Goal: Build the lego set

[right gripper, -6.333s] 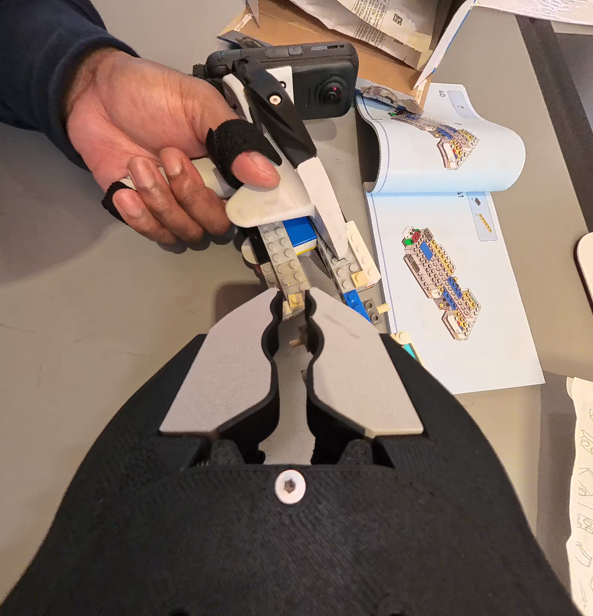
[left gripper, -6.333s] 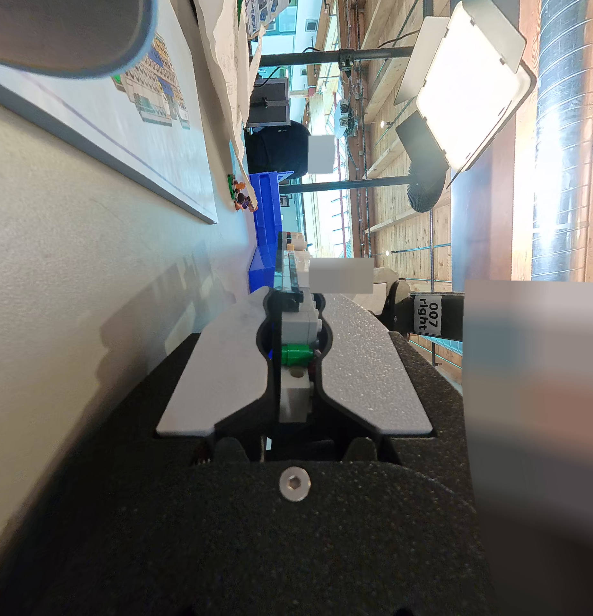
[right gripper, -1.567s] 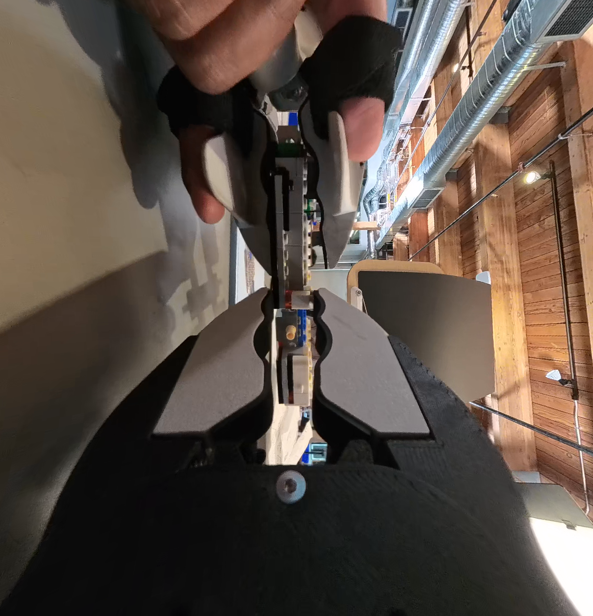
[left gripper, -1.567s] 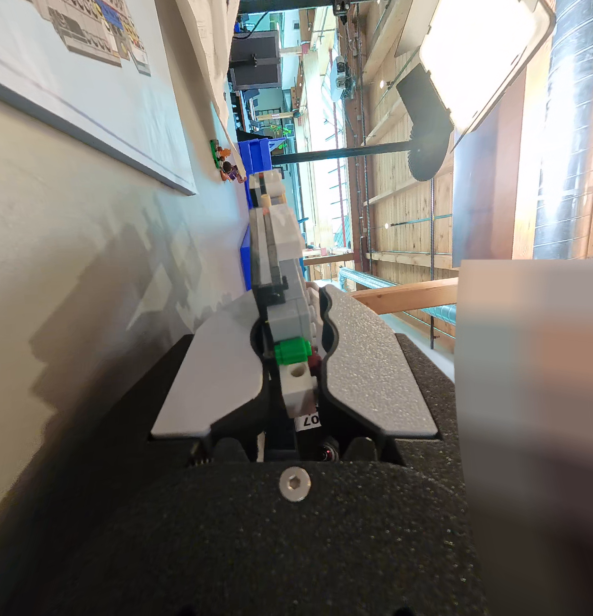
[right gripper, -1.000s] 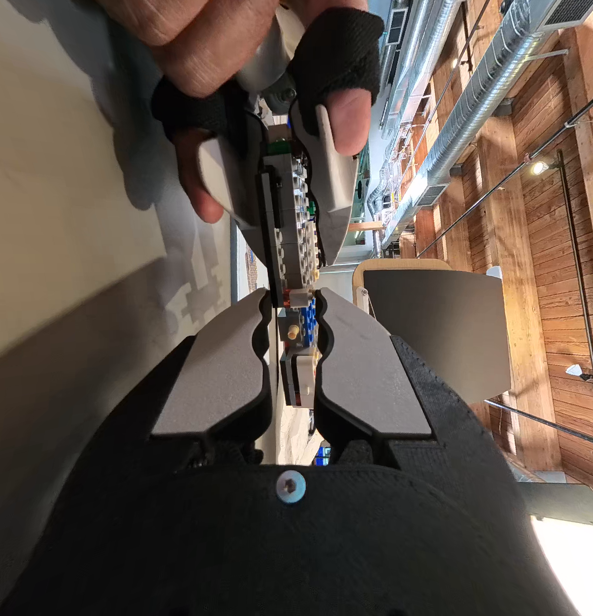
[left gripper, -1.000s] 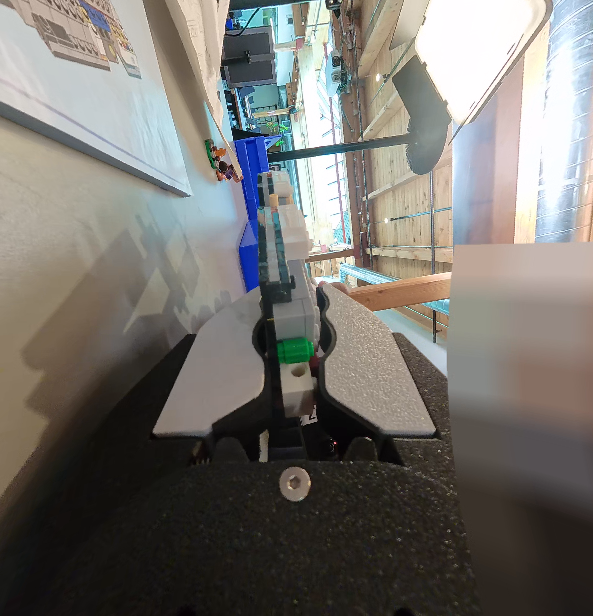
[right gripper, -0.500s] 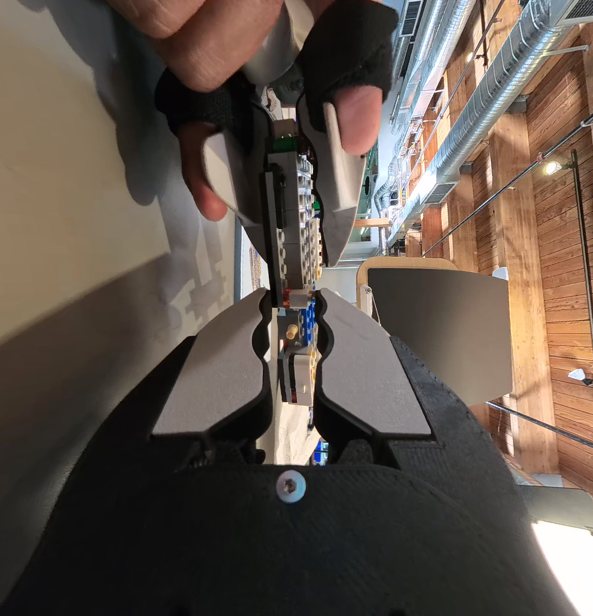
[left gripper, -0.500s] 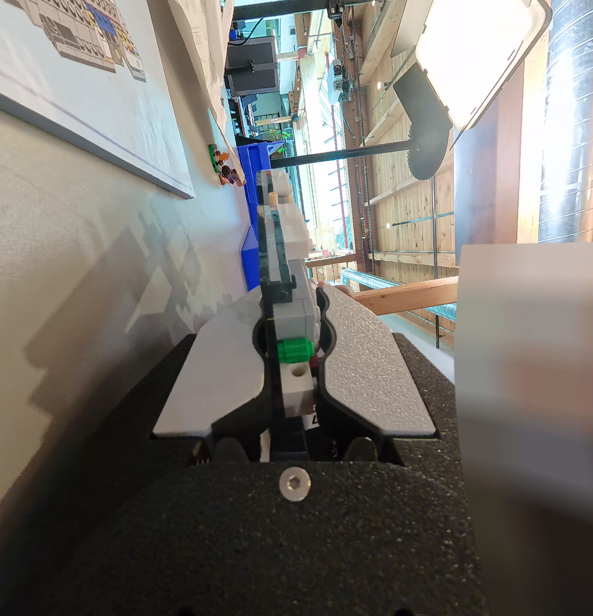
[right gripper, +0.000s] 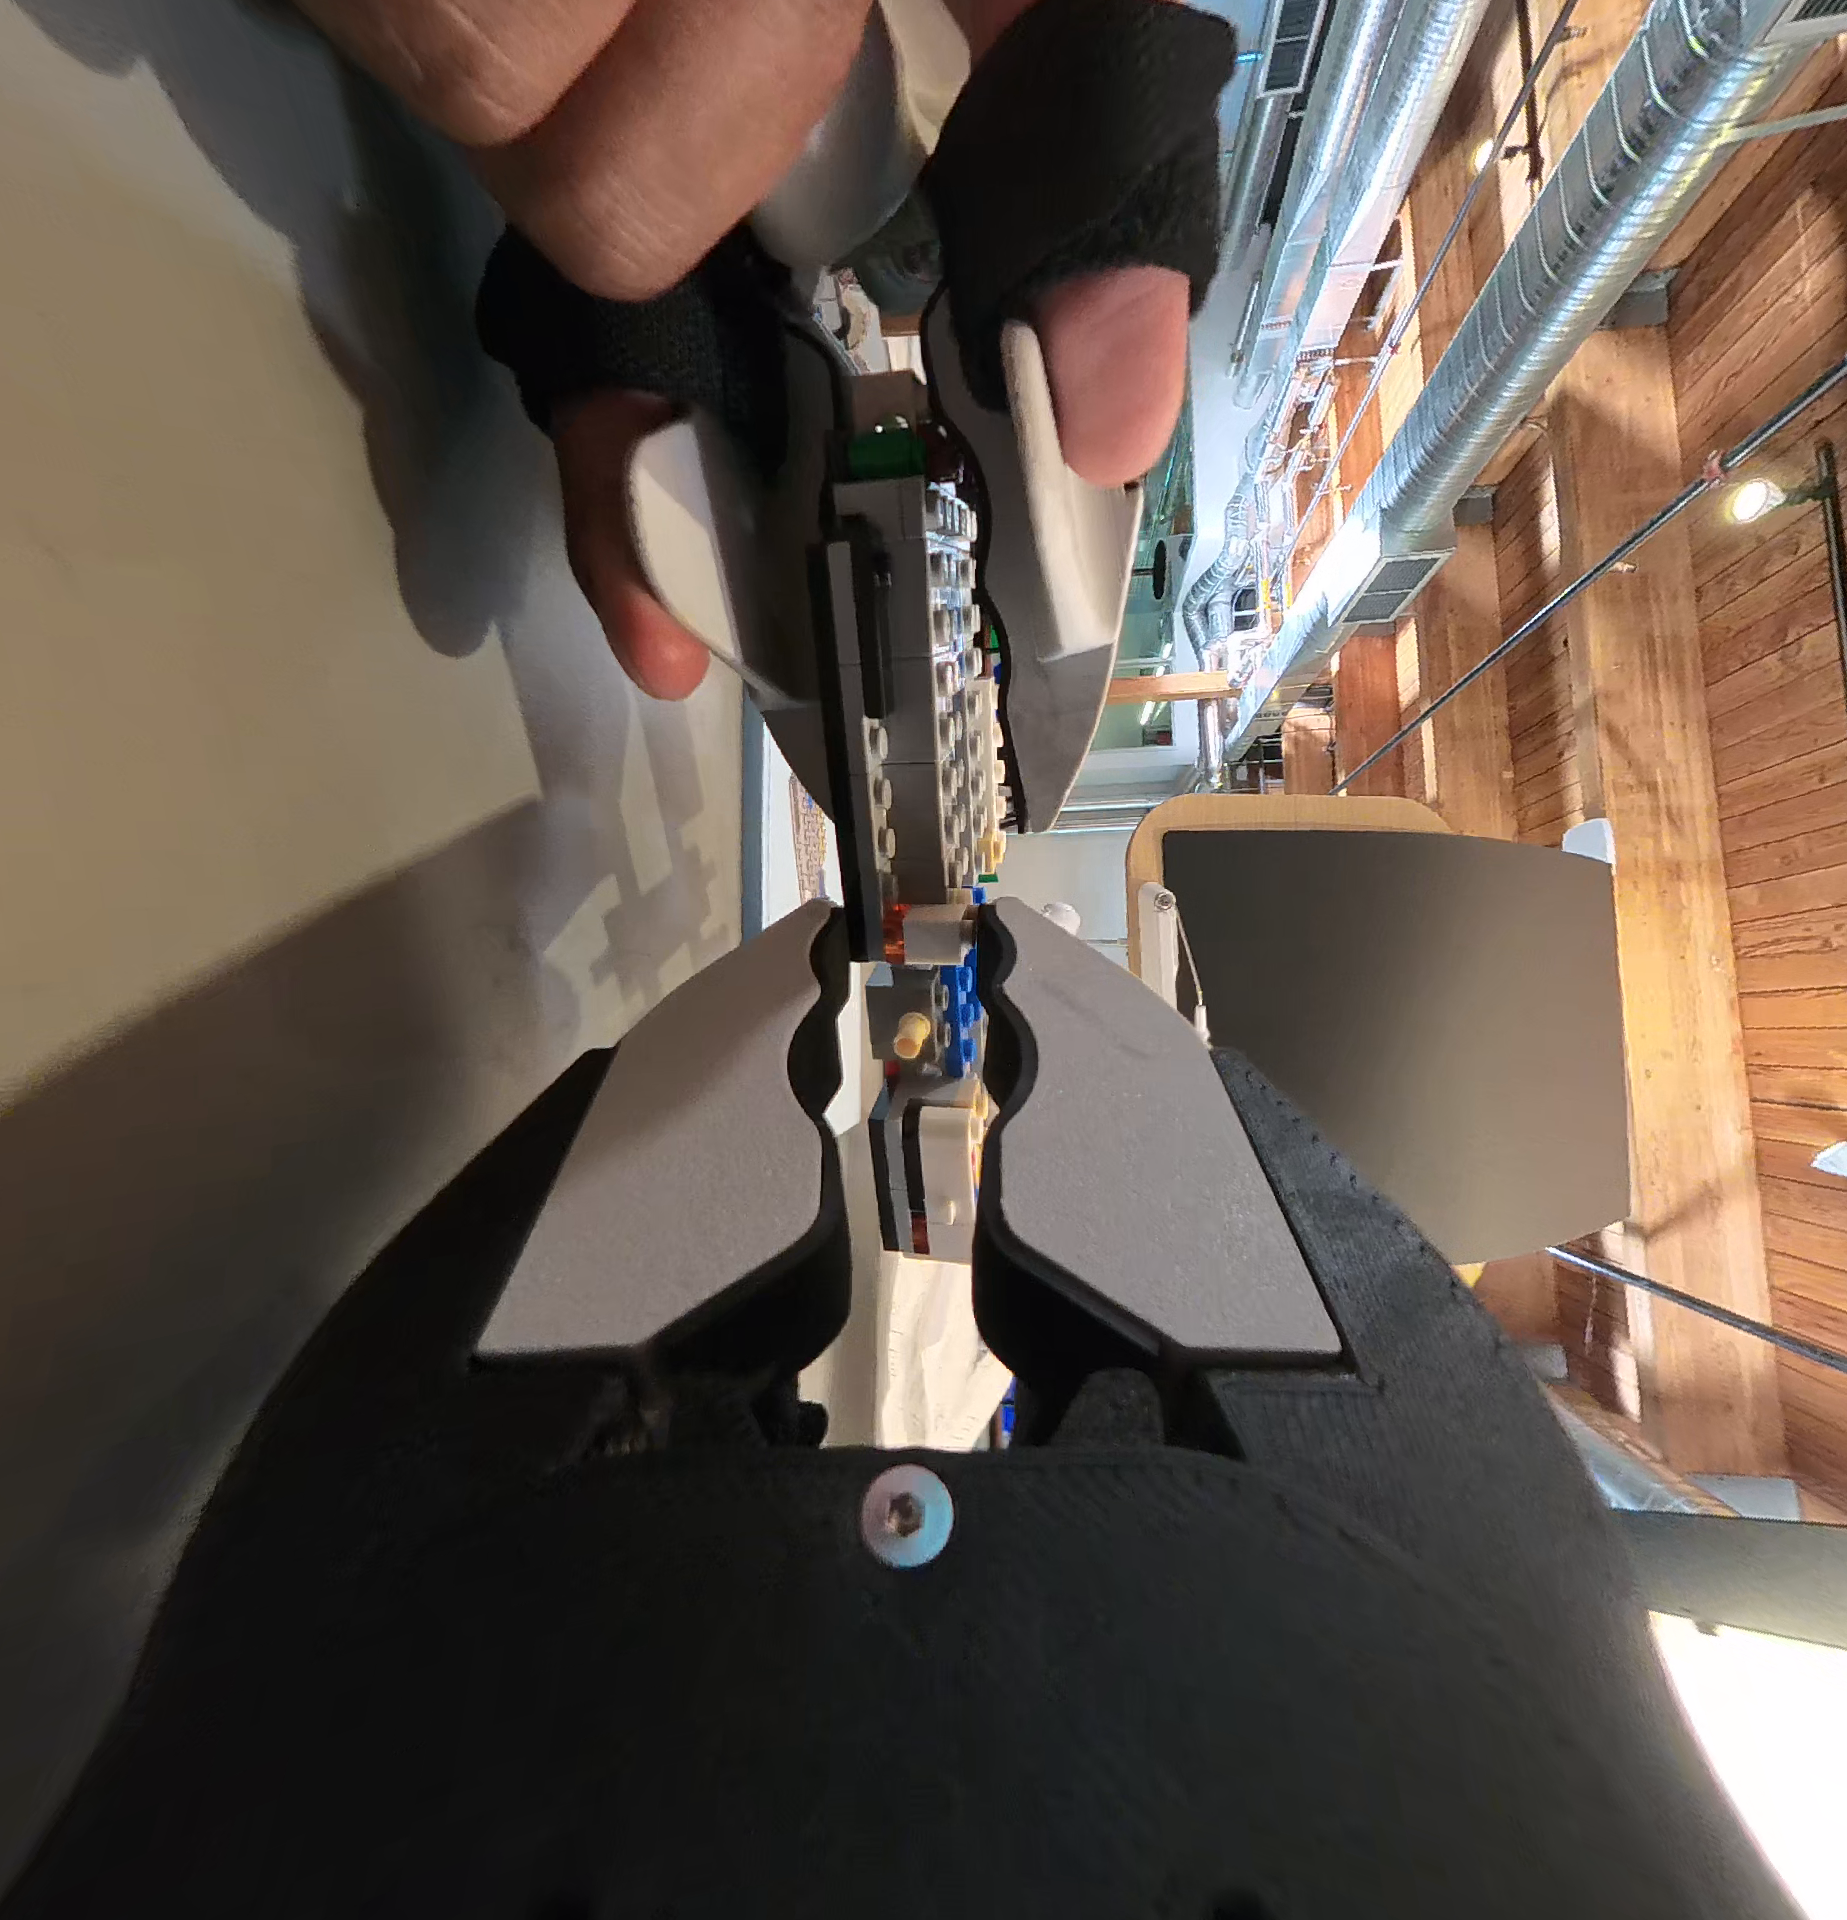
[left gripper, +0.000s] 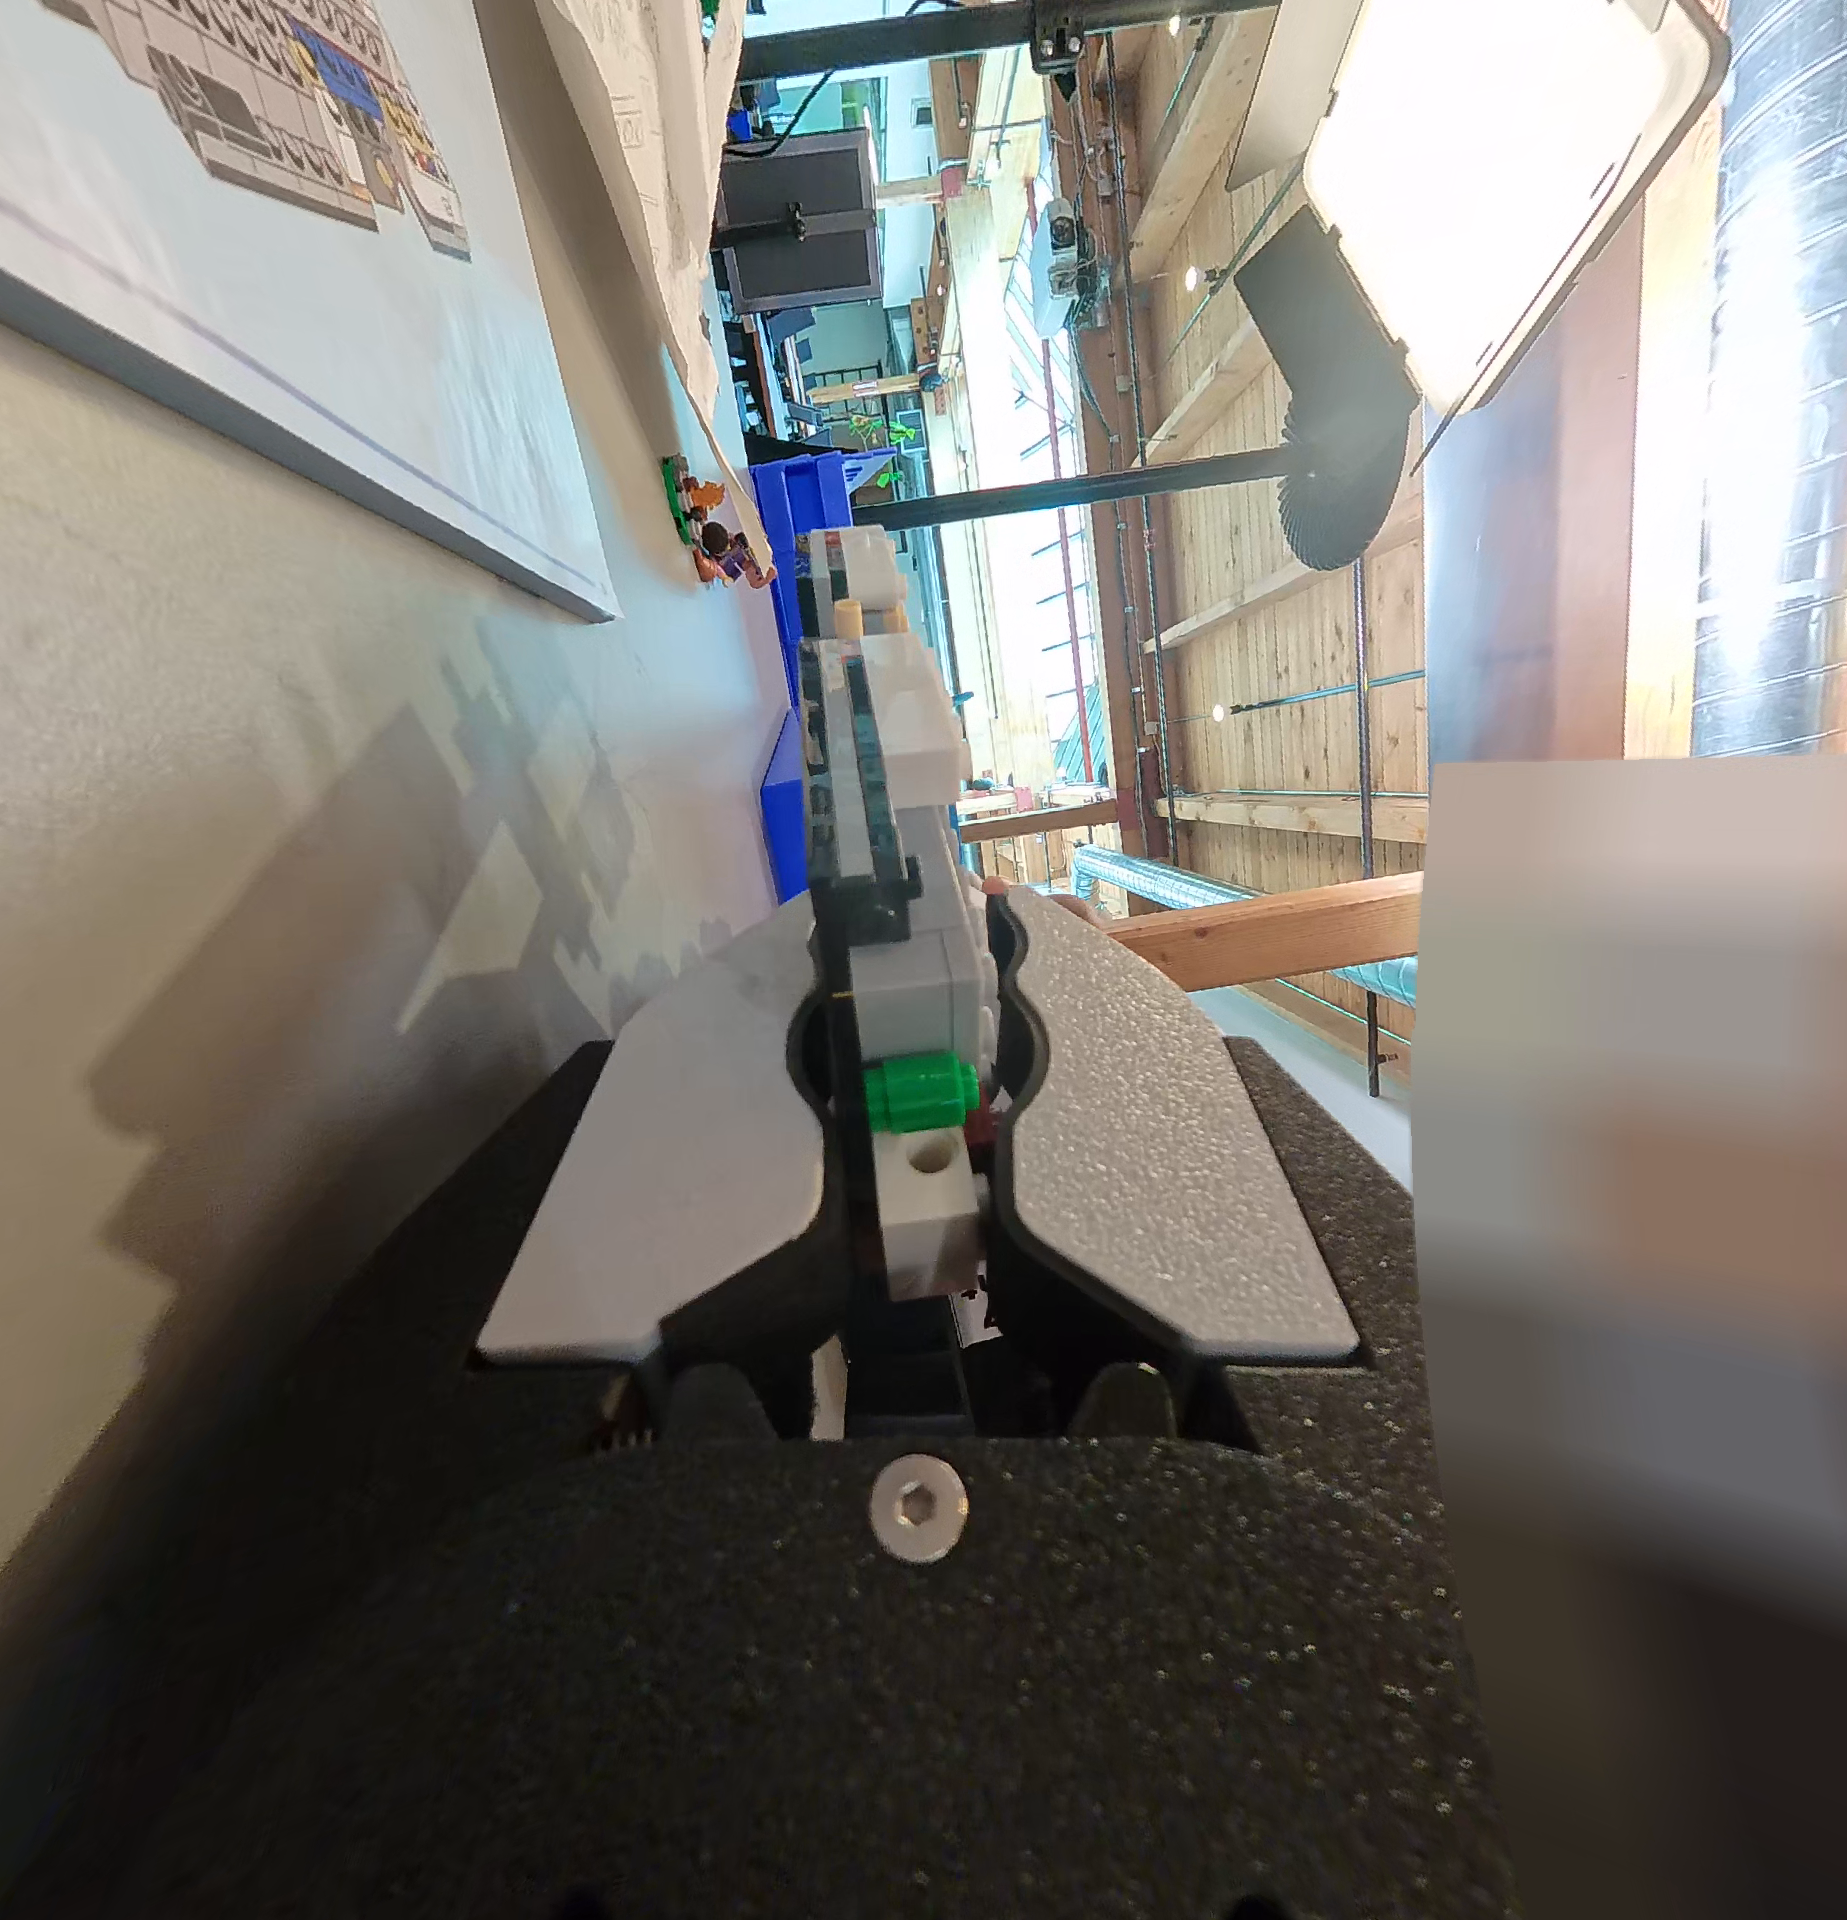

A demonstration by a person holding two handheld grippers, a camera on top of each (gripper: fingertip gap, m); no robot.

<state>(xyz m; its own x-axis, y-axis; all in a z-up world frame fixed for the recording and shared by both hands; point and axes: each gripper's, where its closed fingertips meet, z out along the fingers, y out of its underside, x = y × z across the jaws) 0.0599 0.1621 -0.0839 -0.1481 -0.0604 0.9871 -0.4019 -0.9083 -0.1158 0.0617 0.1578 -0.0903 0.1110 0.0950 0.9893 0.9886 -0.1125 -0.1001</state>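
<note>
Your grey-and-black studded toy-brick model (right gripper: pixel 903 727) carries blue plates (right gripper: pixel 963 1023), a tan peg (right gripper: pixel 911 1036), an orange clear piece (right gripper: pixel 894 932) and a green round stud (left gripper: pixel 919 1096) beside a white holed block (left gripper: pixel 924 1195). Both grippers have pale grey fingers (left gripper: pixel 1137 1132) with black pads. Far off sits a blue plastic bin (left gripper: pixel 784 499); the table (left gripper: pixel 171 727) is beige.

We see brick model (right gripper: pixel 903 790) spanning between right gripper (right gripper: pixel 911 930) and left gripper (right gripper: pixel 903 727); table (right gripper: pixel 223 987) left, chair (right gripper: pixel 1386 1029) right.
</note>
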